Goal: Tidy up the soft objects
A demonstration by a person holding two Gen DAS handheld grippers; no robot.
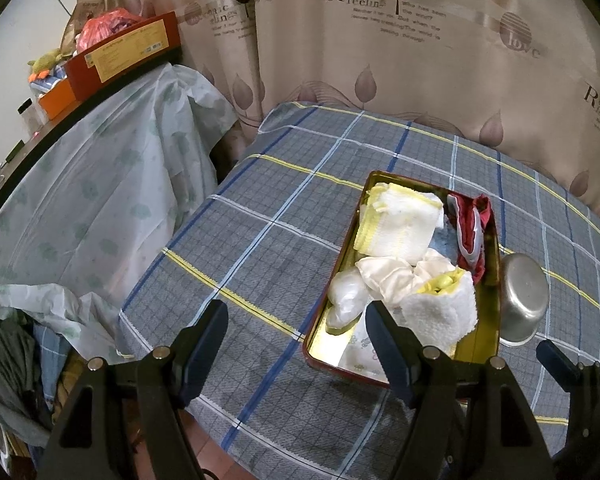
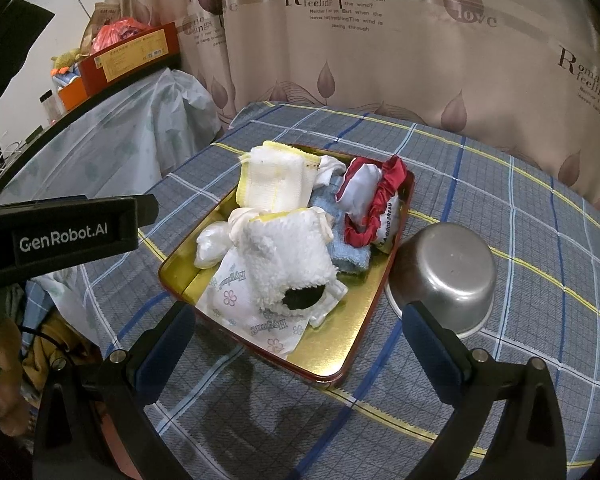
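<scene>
A: What is way over on the left?

B: A dark shelf (image 1: 100, 92) with a red box (image 1: 124, 50) on it, and a red plastic bag (image 1: 102, 26) behind the box. A thin, see-through sheet with green spots (image 1: 112, 184) hangs down under the shelf.

A: And behind everything?

B: A big tan curtain (image 1: 400, 60) with brown leaves and words on it. It goes all across the back.

A: What is the table like?

B: It has a gray checked cloth (image 1: 260, 240) with blue, white and yellow lines. The cloth is bare on the left side.

A: Where are the soft things?

B: In a gold tin tray (image 2: 340, 344) with a red rim, on the cloth. A white towel with yellow edges (image 2: 276, 178) is at the back. A fluffy white cloth (image 2: 284, 256) is in front. A light blue cloth (image 2: 348, 254) and a red and white bundle (image 2: 370, 200) are on the right side of the tray.

A: What is next to the tray?

B: A shiny metal bowl (image 2: 446, 272), upside down, just beside the tray on the right.

A: What about the grabbers?

B: The left gripper (image 1: 296, 340) has its fingers spread wide over the cloth. It holds nothing. The right gripper (image 2: 300, 344) has its fingers spread wide too, one on each side of the tray's near end. It is not pinching anything.
</scene>
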